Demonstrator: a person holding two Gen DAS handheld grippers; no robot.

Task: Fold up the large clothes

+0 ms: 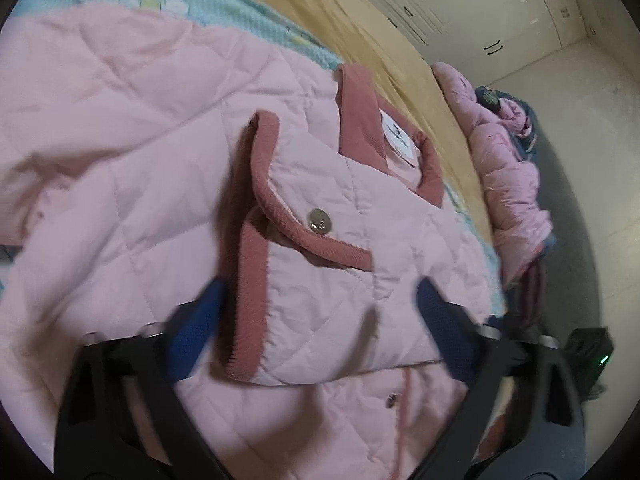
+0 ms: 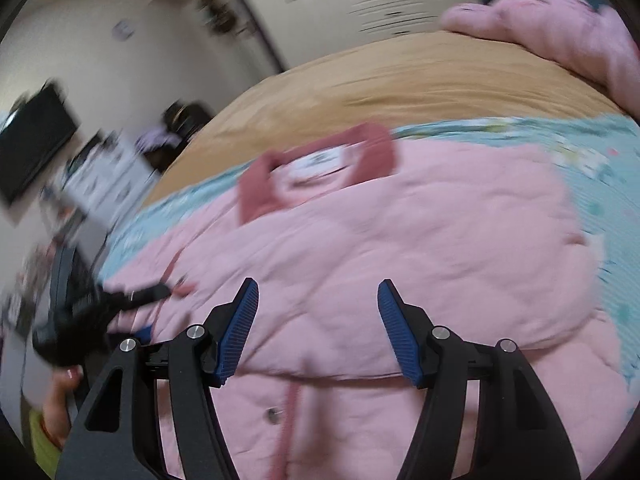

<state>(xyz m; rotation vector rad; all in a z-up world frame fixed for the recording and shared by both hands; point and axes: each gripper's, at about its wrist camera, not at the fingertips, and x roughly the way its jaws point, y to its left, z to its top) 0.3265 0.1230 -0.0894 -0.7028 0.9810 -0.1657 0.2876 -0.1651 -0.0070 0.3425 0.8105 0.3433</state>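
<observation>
A pink quilted jacket [image 1: 120, 128] with dark pink trim lies spread on the bed. Its collar [image 1: 360, 112] with a white label points toward the far side. A front panel with a metal snap [image 1: 319, 221] is folded over the body. My left gripper [image 1: 320, 312] stands open astride this panel, one blue pad on each side of it; I see no pad pressing on the cloth. In the blurred right wrist view the jacket [image 2: 400, 240] fills the middle. My right gripper [image 2: 318, 308] hovers open over its lower part, with nothing between the fingers. The left gripper [image 2: 152, 292] shows as a dark blur at the jacket's left edge.
Under the jacket lie a teal patterned blanket [image 1: 240, 12] and a tan bed sheet [image 1: 360, 28]. A pile of pink puffy clothes [image 1: 508, 168] sits on the far side of the bed. White wardrobe doors [image 1: 460, 8] stand behind. A dark screen [image 2: 32, 140] and clutter are at left. A person's hand [image 2: 60, 392] holds the left gripper.
</observation>
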